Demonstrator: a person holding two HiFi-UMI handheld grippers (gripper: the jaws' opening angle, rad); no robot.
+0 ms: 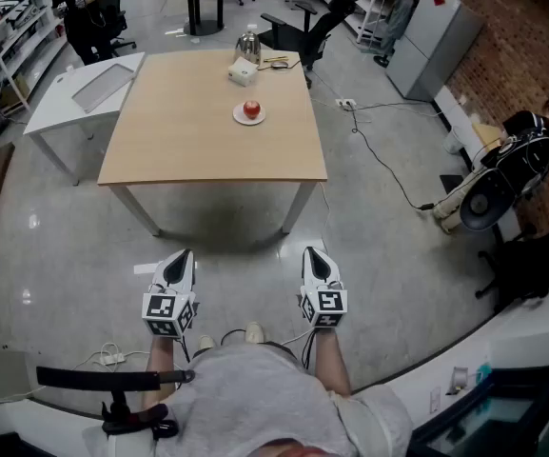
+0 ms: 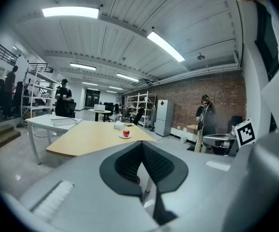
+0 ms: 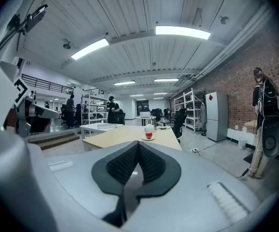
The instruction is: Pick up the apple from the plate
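Note:
A red apple [image 1: 251, 109] sits on a small white plate [image 1: 248, 117] toward the far right of a light wooden table [image 1: 188, 141]. The apple [image 2: 126, 133] also shows far off in the left gripper view, and the apple [image 3: 149, 136] in the right gripper view. My left gripper [image 1: 178, 267] and right gripper [image 1: 317, 263] hang side by side over the floor, well short of the table's near edge. Both have their jaws pressed together with nothing between them.
A white box [image 1: 242, 71] and a glass jug [image 1: 247, 44] stand behind the plate. A white side table [image 1: 84, 89] adjoins the left. Office chairs [image 1: 303, 29], a cable [image 1: 379, 160] on the floor and a fan [image 1: 488, 198] lie to the right. A person [image 2: 63, 98] stands far off.

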